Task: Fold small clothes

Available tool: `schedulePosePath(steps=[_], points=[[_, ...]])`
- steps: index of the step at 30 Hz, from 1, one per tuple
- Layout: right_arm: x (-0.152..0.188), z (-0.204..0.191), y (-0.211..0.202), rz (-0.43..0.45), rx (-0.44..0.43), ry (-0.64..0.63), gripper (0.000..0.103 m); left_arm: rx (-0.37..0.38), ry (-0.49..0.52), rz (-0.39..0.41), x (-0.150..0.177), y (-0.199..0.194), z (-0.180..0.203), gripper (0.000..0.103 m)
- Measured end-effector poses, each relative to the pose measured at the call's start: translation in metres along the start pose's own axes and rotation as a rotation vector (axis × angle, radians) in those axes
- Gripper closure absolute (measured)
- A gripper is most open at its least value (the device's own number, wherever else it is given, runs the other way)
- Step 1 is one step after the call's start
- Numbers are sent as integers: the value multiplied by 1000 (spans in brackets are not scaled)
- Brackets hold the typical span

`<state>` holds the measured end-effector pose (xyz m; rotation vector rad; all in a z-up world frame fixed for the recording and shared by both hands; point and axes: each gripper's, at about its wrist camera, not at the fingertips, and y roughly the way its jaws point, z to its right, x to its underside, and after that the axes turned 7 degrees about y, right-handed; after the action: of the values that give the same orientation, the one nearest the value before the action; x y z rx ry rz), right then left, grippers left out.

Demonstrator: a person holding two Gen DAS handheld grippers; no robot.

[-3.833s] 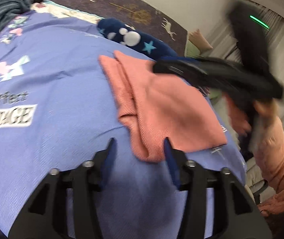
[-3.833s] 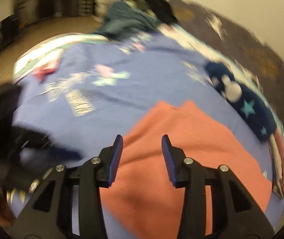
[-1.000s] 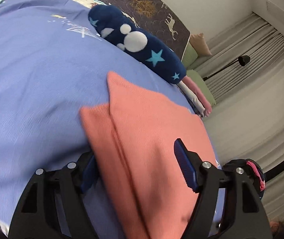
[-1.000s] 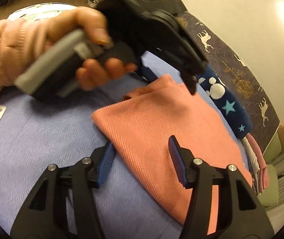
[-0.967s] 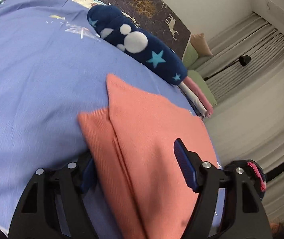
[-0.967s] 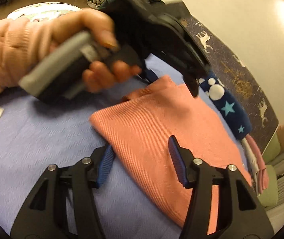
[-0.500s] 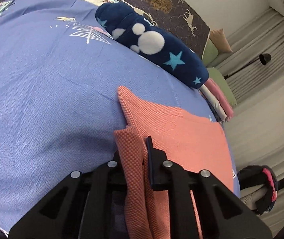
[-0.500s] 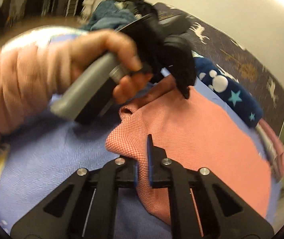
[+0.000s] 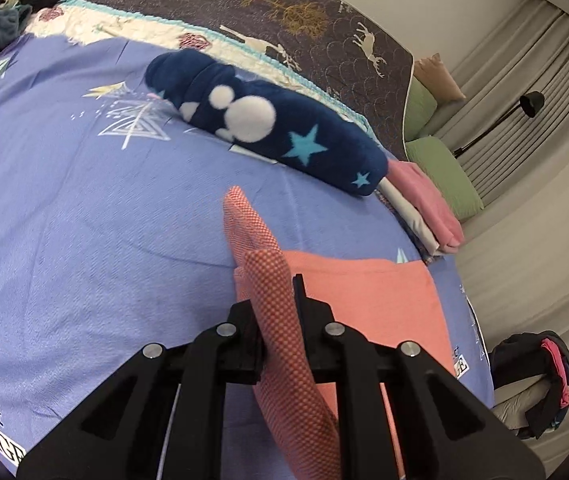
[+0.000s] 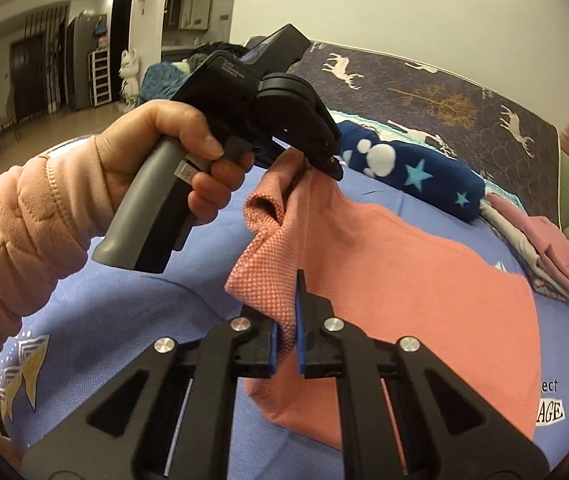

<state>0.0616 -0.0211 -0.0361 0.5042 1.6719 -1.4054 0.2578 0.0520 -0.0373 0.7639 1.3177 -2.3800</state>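
A salmon-pink garment (image 9: 368, 296) (image 10: 416, 268) lies half folded on the purple bedspread (image 9: 84, 208). My left gripper (image 9: 274, 300) is shut on one corner of its near edge, and the cloth bunches up between the jaws. In the right wrist view that same left gripper (image 10: 316, 164), held by a hand in a peach sleeve, lifts its corner off the bed. My right gripper (image 10: 286, 336) is shut on the other corner of the same edge. The edge hangs raised between the two grippers while the far part of the garment rests flat.
A dark blue plush roll with stars (image 9: 268, 128) (image 10: 412, 168) lies behind the garment. Folded pink and white clothes (image 9: 424, 208) (image 10: 536, 248) are stacked at the bed's far corner. A brown deer-print headboard (image 9: 284, 12) rises behind, with green cushions (image 9: 440, 168) and curtains to the right.
Both grippers have closed on the garment's near corners. They have risen, pulling that edge off the bedspread and bunching the cloth.
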Motion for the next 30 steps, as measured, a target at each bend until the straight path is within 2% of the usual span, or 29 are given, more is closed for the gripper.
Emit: schedulePosePath(steps=[12, 30], points=[[10, 53, -30, 39, -6, 143, 97, -78, 87, -6, -15, 18, 70, 92], [56, 160, -71, 63, 37, 400, 97, -76, 272, -85, -13, 99, 202, 93]])
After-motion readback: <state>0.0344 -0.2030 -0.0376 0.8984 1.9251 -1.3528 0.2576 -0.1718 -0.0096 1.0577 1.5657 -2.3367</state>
